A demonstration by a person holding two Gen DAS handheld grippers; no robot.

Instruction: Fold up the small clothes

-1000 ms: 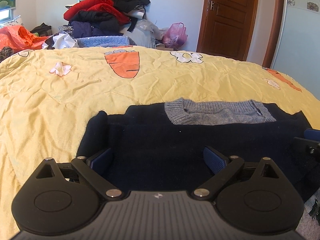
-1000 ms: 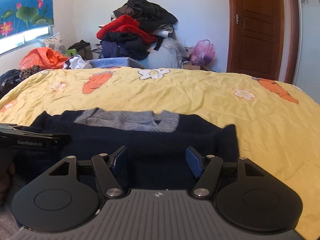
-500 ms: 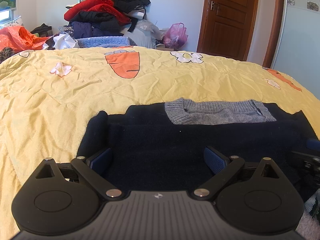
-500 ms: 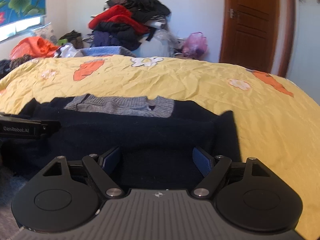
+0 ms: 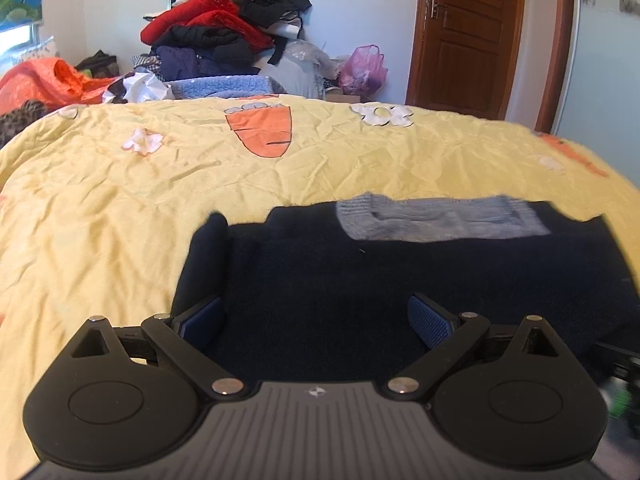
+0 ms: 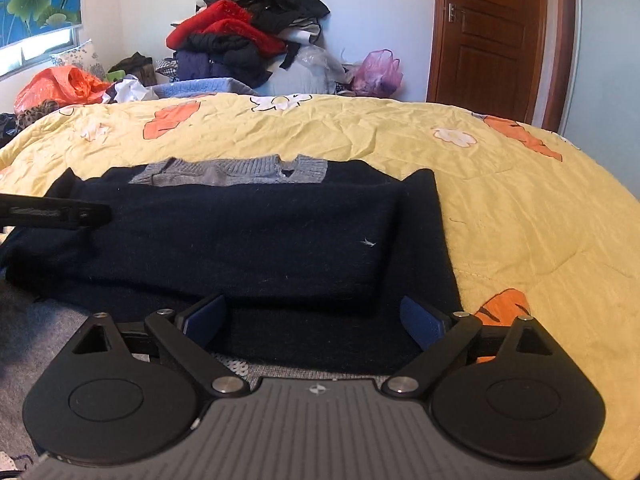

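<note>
- L wrist view: left gripper (image 5: 316, 318) jaws stand wide, nothing between the pads; both blue pads hang just above dark knit
- navy sweater (image 5: 400, 280) lies flat on the yellow quilt (image 5: 120, 220), straight ahead of the claw and spreading to its right; grey ribbed collar (image 5: 436, 222) sits at the far edge, ahead and right of centre
- folded-in sleeve (image 5: 206, 256) forms a thick roll just ahead of the left pad, running away from the claw; quilt starts right beside it
- frame is a bit blurred, esp. collar, so knit detail is unclear
- R wrist view: right gripper (image 6: 316, 318) jaws opening, near full spread; no cloth pinched, pads sit over the near hem
- here the sweater (image 6: 240, 240) shows a doubled layer: upper fold edge runs across just ahead of both pads, a single layer beneath reaches back under the claw
- right sleeve fold (image 6: 428, 216) runs away from just ahead of the right pad; bare quilt to its right
- other gripper's finger (image 6: 56, 212) pokes in at far left, over the sweater's left side; contact cannot tell
- grey fabric (image 6: 48, 332) lies below-left of the claw, not part of this fold as far as visible
- handling, est.: soft, limp, mid-weight wool-type knit; high friction, won't slip from ribbed pads but stretches and sags if lifted by one point
- grip est.: take the near hem corners, one per claw, pinching all layers so the fold travels together
</note>
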